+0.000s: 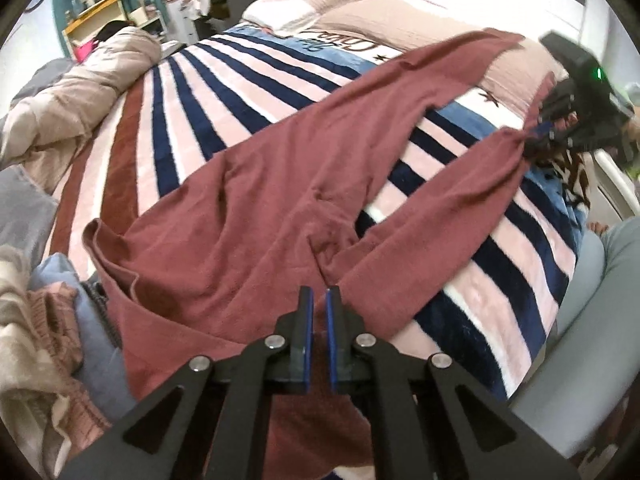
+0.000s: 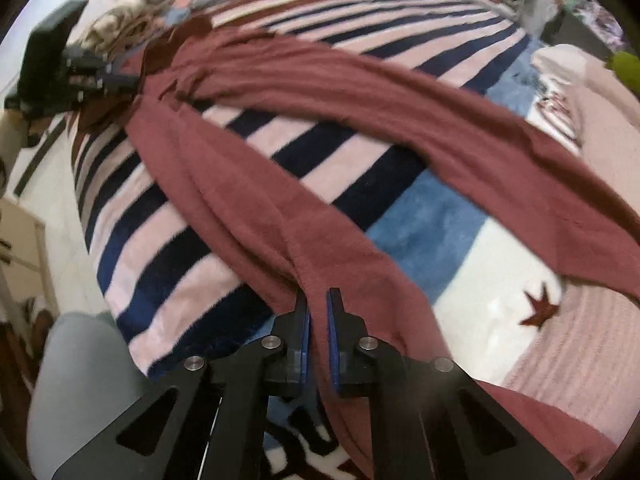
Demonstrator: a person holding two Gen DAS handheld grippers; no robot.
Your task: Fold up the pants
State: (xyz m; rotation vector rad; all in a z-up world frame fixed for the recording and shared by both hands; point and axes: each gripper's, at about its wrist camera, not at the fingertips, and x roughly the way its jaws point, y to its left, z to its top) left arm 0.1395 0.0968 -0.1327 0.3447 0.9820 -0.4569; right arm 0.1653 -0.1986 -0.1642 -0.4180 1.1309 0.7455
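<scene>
While both tools grip the cloth, I read this as the lengthwise fold: bringing one leg over onto the other. My left gripper [image 1: 318, 300] sits at the bottom centre of its own view, its blue pads drawn close with a fold of the maroon pants [image 1: 248, 184] pinched between them near the waist and crotch. My right gripper [image 2: 318, 304] does the same at the far end, its jaws nearly together and nipping the bunched cuff of the nearer leg; from the left view I see that tool at the upper right of the frame, with the leg gathered to a point at its tip. The pants lie spread across the striped blanket [image 1: 192, 92] on the bed, legs parted in a V with navy and pink stripes showing between them, the second leg running toward the upper right of the left view and its cuff resting on the pink quilt [image 1: 360, 12]. A heap of other clothes [image 1: 44, 320] sits at the lower left of that frame, just beside the waistband. Next, I judge, both hands must lift together and carry the held leg across the gap, keeping the cloth taut enough not to sag, then lay it so inseam and cuffs line up. The soft fabric looks likely to drag on the plush blanket and wrinkle, so I would lift clear before moving sideways.
</scene>
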